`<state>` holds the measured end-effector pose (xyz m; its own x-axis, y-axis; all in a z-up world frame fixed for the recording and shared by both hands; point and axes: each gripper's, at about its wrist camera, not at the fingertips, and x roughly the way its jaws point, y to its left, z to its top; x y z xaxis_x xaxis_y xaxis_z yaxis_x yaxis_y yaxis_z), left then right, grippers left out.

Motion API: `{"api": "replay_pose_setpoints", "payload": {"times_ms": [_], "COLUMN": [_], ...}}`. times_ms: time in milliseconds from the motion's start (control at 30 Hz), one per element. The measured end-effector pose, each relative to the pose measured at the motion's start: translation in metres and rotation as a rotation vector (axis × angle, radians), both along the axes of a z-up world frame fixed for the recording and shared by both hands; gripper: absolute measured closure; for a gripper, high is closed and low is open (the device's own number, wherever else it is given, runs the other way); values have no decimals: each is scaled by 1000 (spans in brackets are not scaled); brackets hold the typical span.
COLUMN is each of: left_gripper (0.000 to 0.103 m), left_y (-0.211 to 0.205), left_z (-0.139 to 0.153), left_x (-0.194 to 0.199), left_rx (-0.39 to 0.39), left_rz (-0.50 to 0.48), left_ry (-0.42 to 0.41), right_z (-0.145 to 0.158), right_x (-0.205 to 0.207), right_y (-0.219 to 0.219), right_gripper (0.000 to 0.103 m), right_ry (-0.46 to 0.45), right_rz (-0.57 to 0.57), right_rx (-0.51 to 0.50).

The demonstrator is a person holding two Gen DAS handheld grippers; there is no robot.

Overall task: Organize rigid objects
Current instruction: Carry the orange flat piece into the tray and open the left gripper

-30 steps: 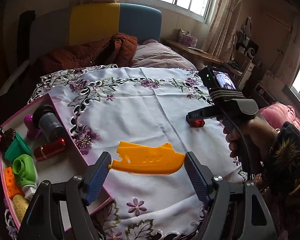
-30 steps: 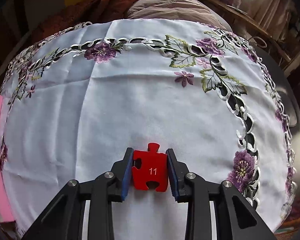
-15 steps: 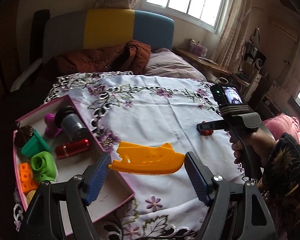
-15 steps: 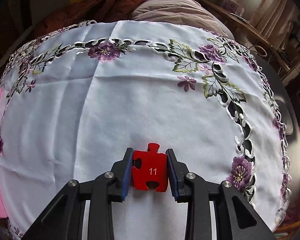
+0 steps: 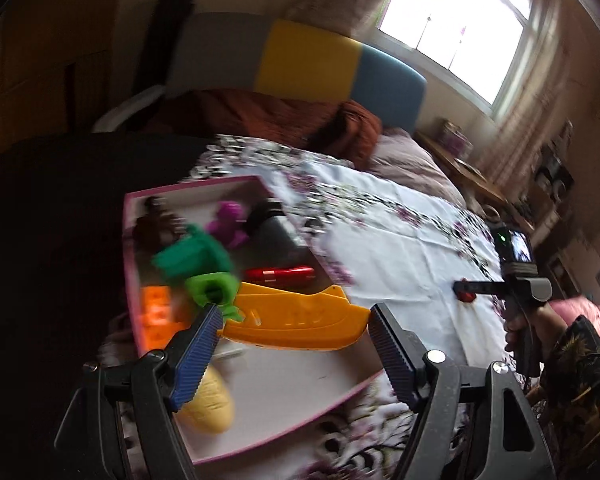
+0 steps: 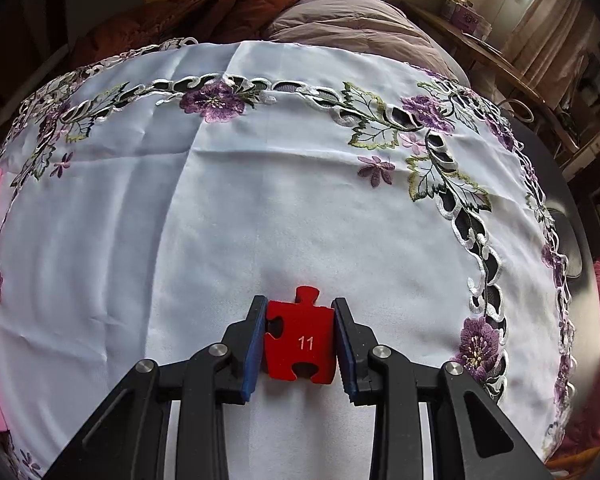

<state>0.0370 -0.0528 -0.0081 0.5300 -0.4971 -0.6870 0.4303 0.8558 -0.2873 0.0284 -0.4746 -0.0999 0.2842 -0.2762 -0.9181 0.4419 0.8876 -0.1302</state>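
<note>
Orange plastic boat [image 5: 296, 318] is clamped between the left gripper [image 5: 294, 334] fingers above a pink tray [image 5: 288, 376]; a red puzzle piece [image 6: 300, 340] is pinched by the right gripper [image 6: 300, 344] over the bench [image 6: 260, 200].

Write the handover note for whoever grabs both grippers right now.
Left gripper: shut on the orange boat-shaped toy, held over the pink tray.
Right gripper: shut on the red puzzle piece marked 11, above the embroidered tablecloth.
Done: tray already holds the green cup, green piece, red cylinder, orange block, purple toy, yellow item.
Left: release the boat into the tray, then bring the puzzle piece over.
</note>
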Motion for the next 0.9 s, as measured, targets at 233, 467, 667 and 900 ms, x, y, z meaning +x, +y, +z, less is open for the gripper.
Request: {"api": "replay_pose_setpoints", "payload": {"times_ms": [233, 467, 667, 900], "left_gripper": [26, 26, 26, 26], "left_y": [57, 39, 4, -8], "left_z": [-14, -22, -34, -49], "left_x": [-5, -12, -12, -4], "left_rx": [-11, -21, 9, 9], "left_rz": [100, 21, -71, -98], "left_ry": [41, 56, 88, 145], "right_z": [0, 0, 0, 1], "right_x": [0, -1, -1, -1], "right_y": [1, 2, 2, 2], "right_gripper": [71, 70, 70, 70], "right_ry": [2, 2, 1, 3], "right_rz": [5, 6, 7, 11], "right_rx": [-6, -9, -9, -13]}}
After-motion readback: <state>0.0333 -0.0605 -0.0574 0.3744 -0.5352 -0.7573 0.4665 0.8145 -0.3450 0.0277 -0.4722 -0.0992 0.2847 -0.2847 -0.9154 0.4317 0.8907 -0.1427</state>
